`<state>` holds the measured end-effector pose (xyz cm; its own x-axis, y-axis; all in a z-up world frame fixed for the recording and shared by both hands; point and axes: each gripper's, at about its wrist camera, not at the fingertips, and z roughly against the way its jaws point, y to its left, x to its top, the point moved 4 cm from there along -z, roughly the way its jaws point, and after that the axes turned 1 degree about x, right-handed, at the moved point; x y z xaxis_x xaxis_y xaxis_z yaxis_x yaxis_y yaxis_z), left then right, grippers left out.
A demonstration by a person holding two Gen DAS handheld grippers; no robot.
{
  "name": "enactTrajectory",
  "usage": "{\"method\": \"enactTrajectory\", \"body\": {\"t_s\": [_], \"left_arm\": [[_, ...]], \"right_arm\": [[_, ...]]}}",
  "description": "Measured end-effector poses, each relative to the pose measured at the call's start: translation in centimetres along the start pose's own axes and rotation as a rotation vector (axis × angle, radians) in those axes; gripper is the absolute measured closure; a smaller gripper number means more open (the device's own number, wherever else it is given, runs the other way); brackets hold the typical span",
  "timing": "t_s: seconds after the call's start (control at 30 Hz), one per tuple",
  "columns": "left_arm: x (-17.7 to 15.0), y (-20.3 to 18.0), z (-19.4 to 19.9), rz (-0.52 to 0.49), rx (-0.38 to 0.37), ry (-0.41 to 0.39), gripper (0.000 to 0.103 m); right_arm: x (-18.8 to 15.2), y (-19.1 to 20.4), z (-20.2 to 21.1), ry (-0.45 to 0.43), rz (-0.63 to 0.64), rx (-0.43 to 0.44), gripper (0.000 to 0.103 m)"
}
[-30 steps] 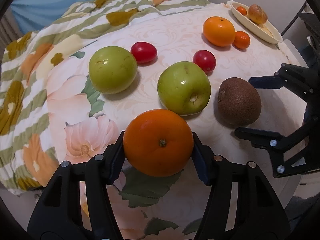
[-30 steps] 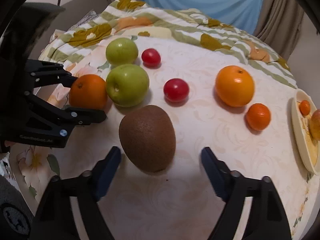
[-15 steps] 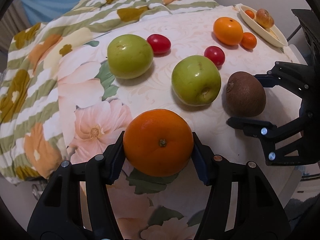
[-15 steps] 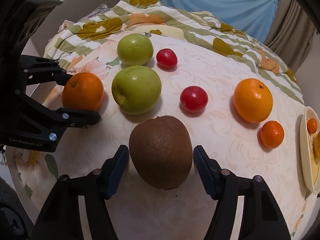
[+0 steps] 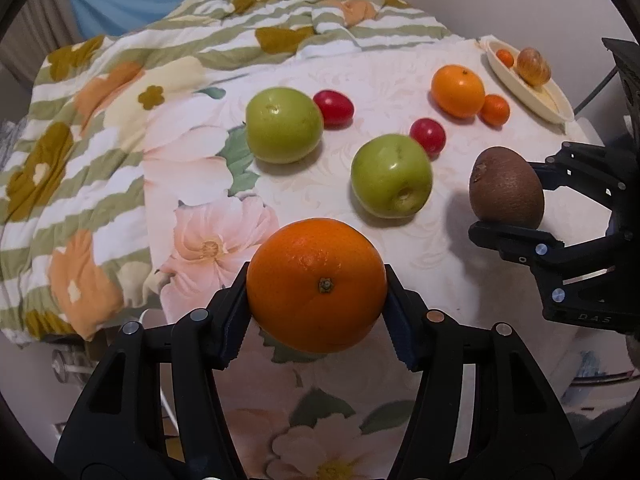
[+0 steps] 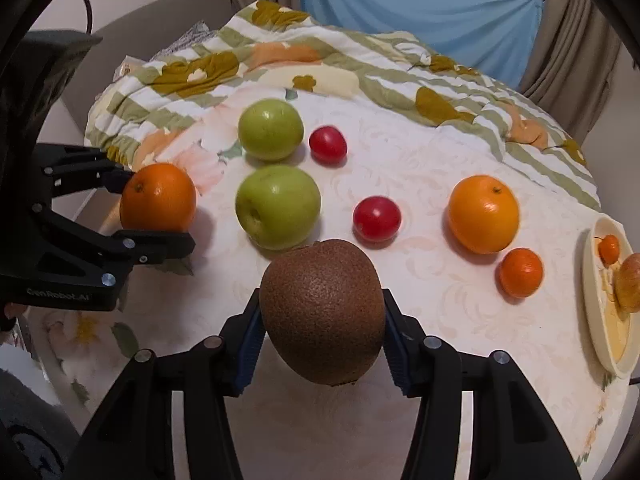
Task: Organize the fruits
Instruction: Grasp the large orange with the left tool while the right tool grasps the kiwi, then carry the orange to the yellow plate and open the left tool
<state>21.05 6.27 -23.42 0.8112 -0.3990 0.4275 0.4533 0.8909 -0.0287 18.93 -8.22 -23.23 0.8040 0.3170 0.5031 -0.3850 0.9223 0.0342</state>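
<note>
1. Right gripper: both pads pressed against the flanks of the kiwi. Half a second ago the fingers merely flanked it with gaps either side; a second ago they stood wide apart. Grasp now made.
2. The kiwi appears off the cloth: in the left wrist view a shadow lies detached to its left. Earlier it sat on the table.
3. Left gripper: clamped on the large orange, unchanged across all three samples; it hangs over the front table edge.
4. Judgement: both hands are loaded, so the next phase should be carrying to a drop-off.
5. On the tablecloth: two green apples, two red tomatoes, a second orange and a mandarin just beside it.
6. Container: cream oval dish at the far right edge. It holds one small mandarin and a yellowish-brown fruit, kind unclear. Room remains in it.
</note>
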Motion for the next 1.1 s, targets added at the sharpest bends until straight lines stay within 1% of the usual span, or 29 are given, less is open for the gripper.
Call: {"method": "enactTrajectory", "body": {"t_s": [0.23,0.47,0.63,0.73,0.93,1.1], "left_arm": [[0.9,-0.8,3.7,0.032,0.002,-0.055,0.037],[2.7,-2.5,7.1,0.064,0.012,-0.11,0.037],[4.8,-5.2,9.3,0.098,0.026,-0.163,0.037],[6.5,-7.6,10.1,0.12,0.038,-0.191,0.037],[10.1,-12.5,10.3,0.158,0.046,-0.233,0.037],[13.2,-17.1,9.5,0.187,0.038,-0.266,0.037]], "right_arm": [[0.6,-0.4,3.9,-0.048,-0.049,-0.015,0.054],[0.5,-2.6,8.2,-0.092,-0.121,-0.04,0.054],[0.0,-5.8,11.2,-0.119,-0.152,-0.05,0.054],[-0.6,-8.5,13.0,-0.132,-0.159,-0.052,0.054],[-1.6,-14.3,15.5,-0.143,-0.15,-0.054,0.054],[-2.3,-19.1,16.5,-0.155,-0.135,-0.052,0.054]]}}
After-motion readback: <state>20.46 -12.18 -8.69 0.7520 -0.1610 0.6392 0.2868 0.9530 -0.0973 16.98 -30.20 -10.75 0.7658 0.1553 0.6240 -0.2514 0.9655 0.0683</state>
